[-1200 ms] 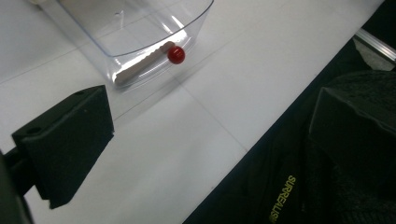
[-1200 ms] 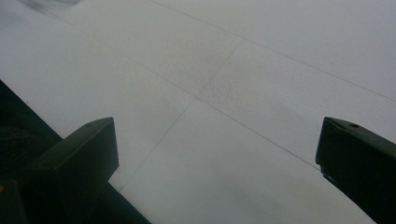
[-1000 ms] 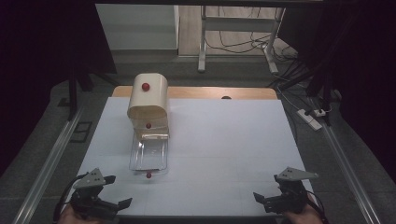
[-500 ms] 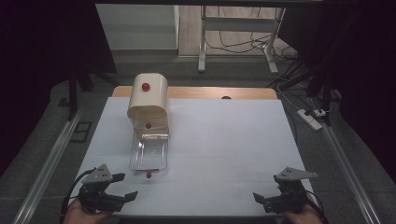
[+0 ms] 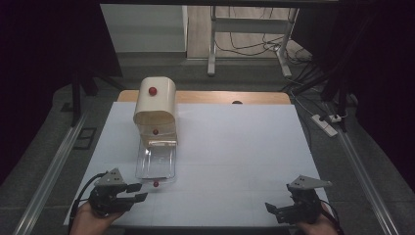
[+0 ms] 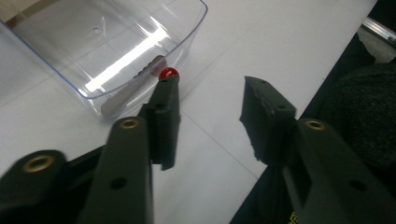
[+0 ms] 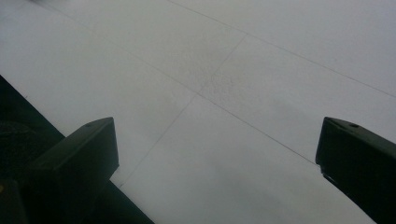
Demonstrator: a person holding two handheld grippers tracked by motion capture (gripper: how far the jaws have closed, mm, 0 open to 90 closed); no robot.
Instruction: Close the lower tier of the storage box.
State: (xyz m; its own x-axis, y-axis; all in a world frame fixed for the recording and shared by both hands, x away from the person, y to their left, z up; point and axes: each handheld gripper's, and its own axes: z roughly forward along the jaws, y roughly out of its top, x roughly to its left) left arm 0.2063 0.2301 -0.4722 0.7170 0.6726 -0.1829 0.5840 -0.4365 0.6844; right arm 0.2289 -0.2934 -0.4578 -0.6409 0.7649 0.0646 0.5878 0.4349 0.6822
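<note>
A cream box with a rounded top [image 5: 155, 105] stands at the back left of the white table and carries a red knob [image 5: 152, 90]. A clear plastic drawer [image 5: 155, 164] [image 6: 107, 42] lies pulled out in front of it. The drawer has a small red knob [image 5: 155, 184] [image 6: 168, 73] on its near wall. My left gripper [image 5: 142, 191] [image 6: 210, 86] lies low just left of that knob. Its jaws have just been closing and still stand apart with nothing between them; one jaw tip is close beside the knob. My right gripper [image 5: 274, 211] [image 7: 217, 135] rests open at the near right over bare table.
A white sheet [image 5: 235, 147] covers the table, with a wooden strip [image 5: 220, 97] along the far edge. Metal rails [image 5: 54, 166] run along both sides. A power strip [image 5: 325, 122] and cables lie on the floor at the far right.
My left gripper has slid to the right towards the drawer's front knob, and its jaws have narrowed. The right gripper has kept still.
</note>
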